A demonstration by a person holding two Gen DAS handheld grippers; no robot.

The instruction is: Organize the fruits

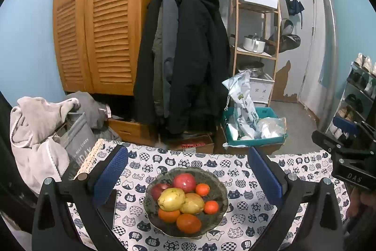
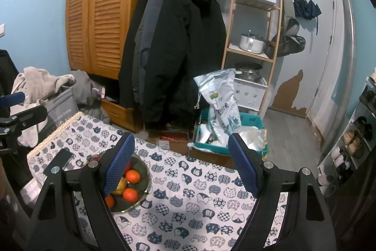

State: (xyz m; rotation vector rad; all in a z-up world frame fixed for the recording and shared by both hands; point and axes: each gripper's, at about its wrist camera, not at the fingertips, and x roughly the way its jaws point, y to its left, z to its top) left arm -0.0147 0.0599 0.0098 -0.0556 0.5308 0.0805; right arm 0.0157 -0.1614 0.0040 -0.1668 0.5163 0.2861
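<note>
Cat-print tablecloth (image 1: pixel 246 204) has all the fruit piled in the bowl (image 1: pixel 221 204), your left gripper (image 1: pixel 188 175) and right gripper (image 2: pixel 181 164) both spread empty, so either just starting or done.

— Ahead of the jaws? Louvered wooden wardrobe (image 1: pixel 98 22), dark coats (image 1: pixel 185 55) on a rail, blue walls (image 1: pixel 25 39).
— Right of them? Wooden shelf unit (image 1: pixel 256 15), grey door (image 1: pixel 298 27), shoe rack (image 1: pixel 359 95), grey floor (image 2: pixel 289 131).
</note>
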